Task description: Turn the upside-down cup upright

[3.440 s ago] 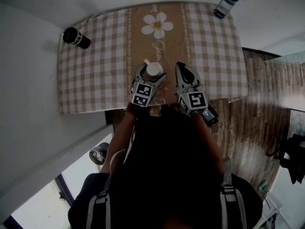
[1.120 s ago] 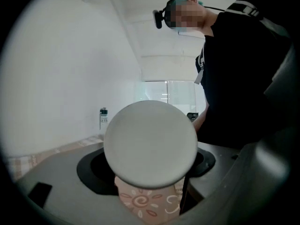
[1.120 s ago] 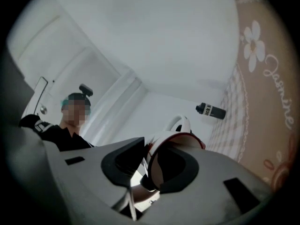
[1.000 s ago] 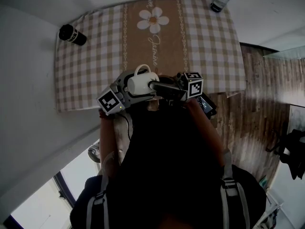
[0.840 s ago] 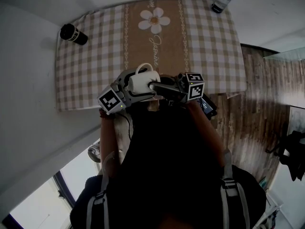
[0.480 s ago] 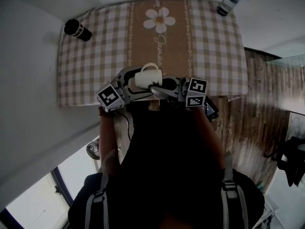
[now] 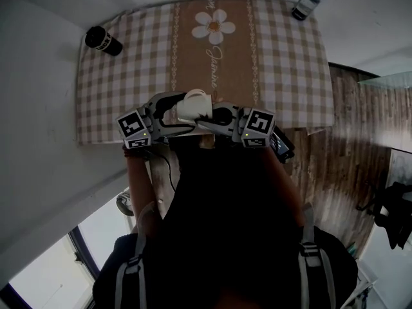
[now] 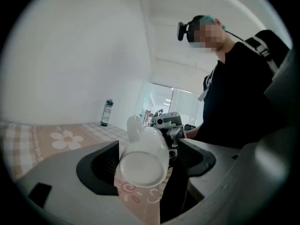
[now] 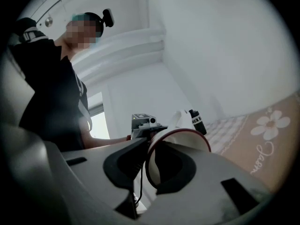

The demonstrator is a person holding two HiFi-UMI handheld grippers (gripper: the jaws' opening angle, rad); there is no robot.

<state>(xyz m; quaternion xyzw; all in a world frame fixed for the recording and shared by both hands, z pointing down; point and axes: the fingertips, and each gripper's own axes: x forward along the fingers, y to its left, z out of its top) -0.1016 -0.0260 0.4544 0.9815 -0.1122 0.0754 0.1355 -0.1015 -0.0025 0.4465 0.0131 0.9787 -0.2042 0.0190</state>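
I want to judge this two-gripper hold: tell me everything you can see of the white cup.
The white cup is plain and glossy, like ceramic, with one loop handle. It lies on its side in the air over the near edge of the checked tablecloth. Its base faces the left gripper, whose jaws clasp its body. The right gripper pinches the rim, one jaw inside the mouth. It looks empty.

White cup held sideways in left gripper, base toward camera
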